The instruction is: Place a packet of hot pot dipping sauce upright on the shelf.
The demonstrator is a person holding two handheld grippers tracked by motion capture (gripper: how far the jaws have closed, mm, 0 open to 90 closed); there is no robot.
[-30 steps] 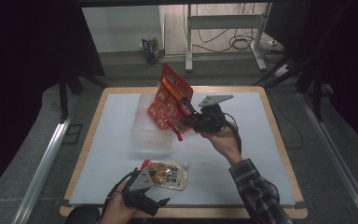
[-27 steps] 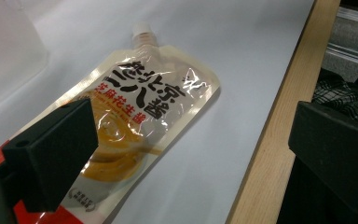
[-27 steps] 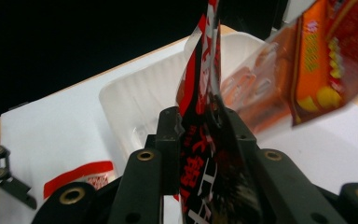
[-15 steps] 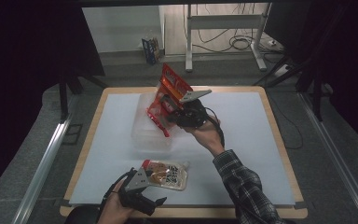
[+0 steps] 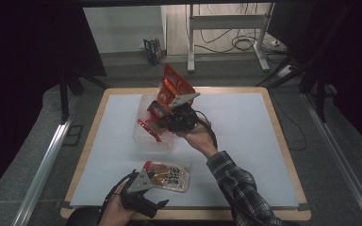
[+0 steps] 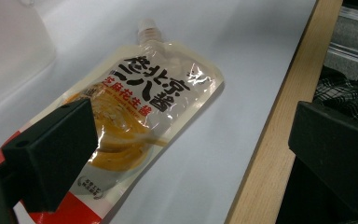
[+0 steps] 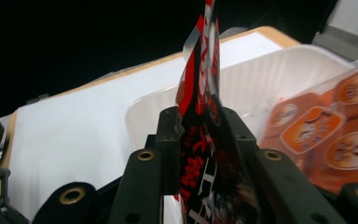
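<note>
My right gripper (image 5: 162,121) is shut on a red and black packet (image 5: 150,126), holding it just above a clear plastic container (image 5: 141,141). In the right gripper view the packet (image 7: 200,70) stands on edge, pinched between the jaws (image 7: 200,116), with the container (image 7: 261,79) behind it. An orange snack bag (image 5: 174,82) leans up from the container's far side. My left gripper (image 5: 143,190) rests near the table's front edge with its jaws wide open. A clear sauce pouch (image 6: 144,107) lies flat on the white mat, beside the left jaw and not pinched.
The white mat (image 5: 245,141) covers a wooden table whose front edge (image 6: 270,140) runs close to the left gripper. A plaid sleeve (image 5: 235,183) crosses the near right of the mat. Dark stands and cables lie beyond the far edge.
The right gripper has carried the red packet leftward and slightly down, from beside the orange bag to over the container. The left gripper and the pouch have stayed put.
</note>
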